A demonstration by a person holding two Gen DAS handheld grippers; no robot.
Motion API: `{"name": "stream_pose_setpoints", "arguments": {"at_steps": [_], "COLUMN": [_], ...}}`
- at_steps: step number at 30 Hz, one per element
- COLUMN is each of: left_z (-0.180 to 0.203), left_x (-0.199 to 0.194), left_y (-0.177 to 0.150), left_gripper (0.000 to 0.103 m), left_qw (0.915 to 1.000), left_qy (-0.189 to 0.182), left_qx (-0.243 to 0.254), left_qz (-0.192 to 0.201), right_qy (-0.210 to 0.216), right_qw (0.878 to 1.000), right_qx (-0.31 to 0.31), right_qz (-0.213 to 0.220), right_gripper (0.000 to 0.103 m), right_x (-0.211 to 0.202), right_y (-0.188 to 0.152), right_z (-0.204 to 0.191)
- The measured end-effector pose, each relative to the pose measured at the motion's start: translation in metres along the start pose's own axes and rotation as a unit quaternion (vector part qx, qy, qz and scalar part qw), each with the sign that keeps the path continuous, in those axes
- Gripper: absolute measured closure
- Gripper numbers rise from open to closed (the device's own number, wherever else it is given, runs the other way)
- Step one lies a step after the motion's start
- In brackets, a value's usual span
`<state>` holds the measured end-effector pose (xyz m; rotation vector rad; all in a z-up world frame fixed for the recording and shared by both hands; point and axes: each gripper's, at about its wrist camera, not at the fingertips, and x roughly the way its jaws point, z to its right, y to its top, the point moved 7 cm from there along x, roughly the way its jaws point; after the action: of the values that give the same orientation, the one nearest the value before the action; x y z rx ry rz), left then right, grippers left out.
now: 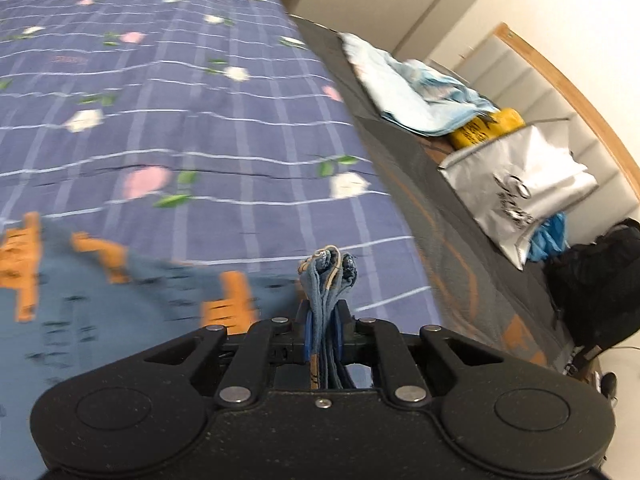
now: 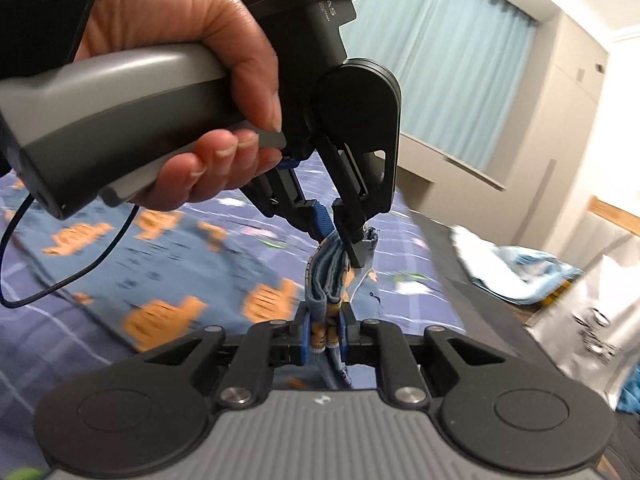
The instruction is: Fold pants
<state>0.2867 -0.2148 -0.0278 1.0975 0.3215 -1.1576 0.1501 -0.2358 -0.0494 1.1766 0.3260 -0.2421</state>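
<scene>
The pants (image 1: 100,300) are blue with orange shapes and lie on a purple flowered bedspread (image 1: 180,100). My left gripper (image 1: 325,312) is shut on a bunched edge of the pants, held above the bed. In the right wrist view the pants (image 2: 168,280) spread to the left. My right gripper (image 2: 325,328) is shut on the same bunched edge. The left gripper (image 2: 340,236) shows there too, held in a hand, clamping the fabric just above the right one.
The bed's dark edge (image 1: 420,200) runs along the right. Beyond it lie a light blue cloth (image 1: 412,84), a yellow object (image 1: 488,128), a silver bag (image 1: 520,184) and a black bag (image 1: 600,280). A curtained window (image 2: 440,60) is behind.
</scene>
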Motion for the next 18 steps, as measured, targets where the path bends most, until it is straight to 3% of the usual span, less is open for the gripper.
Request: {"name": "stream_pose_setpoints", "arguments": {"at_steps": [10,18], "left_z": [-0.076,-0.086], "left_x": [0.001,0.016], "left_y": [-0.029,-0.041], "left_gripper": [0.091,0.088], "left_qw": [0.9987,0.9985], "left_qy": [0.045,0.048], "left_qx": [-0.023,-0.023], "left_qz": [0.001,0.011], "right_qy": [0.093,0.11], "right_qw": [0.994,0.991], "right_qx": [-0.01,0.02], "right_qz": [-0.051,-0.075], "right_gripper": [0.087,0.086], "right_x": [0.027,0.043], "right_y": [-0.013,-0.03], "right_z": [-0.061,-0.062]}}
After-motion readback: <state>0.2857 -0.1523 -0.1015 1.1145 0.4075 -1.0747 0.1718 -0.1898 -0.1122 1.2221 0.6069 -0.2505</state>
